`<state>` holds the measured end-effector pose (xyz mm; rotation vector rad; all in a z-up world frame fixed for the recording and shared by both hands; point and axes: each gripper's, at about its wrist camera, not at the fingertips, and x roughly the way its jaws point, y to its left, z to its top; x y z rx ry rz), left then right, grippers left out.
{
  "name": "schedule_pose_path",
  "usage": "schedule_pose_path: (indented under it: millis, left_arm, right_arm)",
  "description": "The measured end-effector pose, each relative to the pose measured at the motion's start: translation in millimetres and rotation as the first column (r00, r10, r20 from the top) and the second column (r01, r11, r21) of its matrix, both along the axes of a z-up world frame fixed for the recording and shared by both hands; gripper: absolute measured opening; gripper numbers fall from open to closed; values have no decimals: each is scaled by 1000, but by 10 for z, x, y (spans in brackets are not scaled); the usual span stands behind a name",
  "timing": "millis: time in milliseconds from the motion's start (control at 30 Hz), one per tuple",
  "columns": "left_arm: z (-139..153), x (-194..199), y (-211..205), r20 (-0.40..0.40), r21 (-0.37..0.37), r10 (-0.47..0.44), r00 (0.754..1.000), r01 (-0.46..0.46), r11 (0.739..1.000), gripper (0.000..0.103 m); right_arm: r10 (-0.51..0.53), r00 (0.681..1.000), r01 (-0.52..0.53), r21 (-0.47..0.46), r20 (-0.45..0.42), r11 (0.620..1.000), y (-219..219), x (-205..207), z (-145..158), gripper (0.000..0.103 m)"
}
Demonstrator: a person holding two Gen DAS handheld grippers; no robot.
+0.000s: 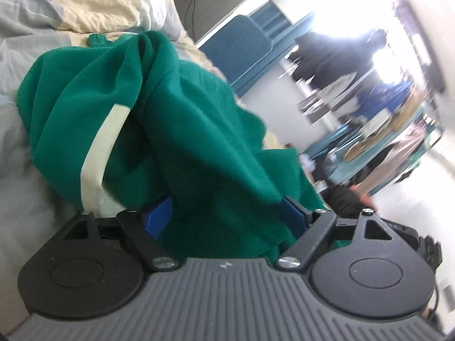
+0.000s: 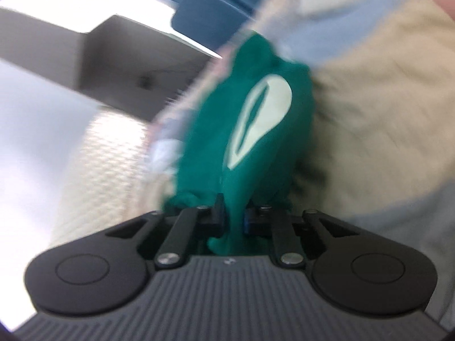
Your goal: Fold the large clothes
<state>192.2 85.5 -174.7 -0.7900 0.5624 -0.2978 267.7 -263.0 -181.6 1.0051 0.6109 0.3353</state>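
1. Green garment (image 1: 182, 130): bunched in a heap on the bed (image 1: 34, 130), by its edge; a cream stripe (image 1: 99, 153) runs down one fold.
2. Your left gripper (image 1: 224, 216): jaws spread wide, green cloth draped between the blue pads (image 1: 159, 218); you cannot tell from this view whether they press on it.
3. Your right gripper (image 2: 231, 216): jaws drawn nearly together, pinching a fold of the garment (image 2: 256, 130); its cream patch (image 2: 264, 119) sits just ahead.
4. Patchwork quilt (image 1: 93, 2): crumpled beyond the garment.
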Motion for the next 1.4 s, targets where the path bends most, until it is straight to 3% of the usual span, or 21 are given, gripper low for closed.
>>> schedule_pose_path:
  millis: [100, 200, 367, 433, 533, 567, 600, 633, 667, 867, 1067, 1267, 1300, 1367, 1400]
  left_arm:
    - [16, 16, 65, 20, -66, -14, 1000, 15, 998, 86]
    - [27, 40, 134, 31, -109, -4, 1000, 8, 994, 86]
    - [17, 40, 209, 29, -161, 17, 999, -12, 987, 86]
    - [19, 27, 201, 27, -146, 20, 999, -16, 989, 86]
    - [24, -6, 160, 11, -109, 21, 1000, -20, 994, 92]
    - [18, -8, 151, 4, -98, 24, 1000, -24, 995, 93]
    - [11, -12, 146, 1, -91, 27, 1000, -27, 996, 94]
    - [8, -15, 146, 1, -89, 30, 1000, -29, 996, 94]
    - [15, -21, 151, 5, -93, 29, 1000, -29, 995, 94]
    - [43, -27, 126, 45, -120, -12, 999, 17, 993, 94]
    - [32, 154, 19, 30, -104, -2, 1000, 5, 995, 94]
    - [-19, 505, -23, -34, -9, 86, 996, -87, 996, 92]
    - [-46, 568, -12, -47, 9, 100, 994, -100, 995, 90]
    - [-87, 687, 4, -78, 71, 132, 988, -126, 989, 73]
    - [-108, 734, 15, -91, 104, 143, 986, -133, 986, 58]
  right_arm:
    - [-10, 993, 5, 44, 116, 999, -63, -63, 140, 8]
    - [-71, 988, 68, 23, 137, 997, -140, -51, 205, 8]
    - [-187, 982, 186, -40, -10, 982, -238, 30, 9, 7]
    - [-204, 977, 198, -87, -66, 976, -231, 24, -33, 9]
    - [-210, 970, 202, -76, -119, 976, -226, -45, -95, 13]
    - [-210, 968, 200, -80, -140, 976, -214, -60, -110, 18]
    - [-207, 966, 196, -85, -156, 977, -205, -80, -115, 38]
    - [-206, 965, 194, -82, -164, 977, -191, -99, -128, 66]
    - [-208, 965, 199, -74, -160, 977, -184, -140, -135, 74]
    - [-151, 981, 145, -57, -120, 988, -115, -428, -65, 76]
    - [-55, 965, 51, -22, -256, 998, 65, -289, -310, 75]
    - [-92, 940, 54, -123, -330, 991, 155, 45, -546, 84]
    - [-91, 940, 50, -130, -330, 990, 180, 103, -578, 84]
    - [-75, 945, 29, -147, -319, 989, 250, 187, -602, 83]
    - [-64, 951, 16, -159, -302, 987, 281, 204, -587, 75]
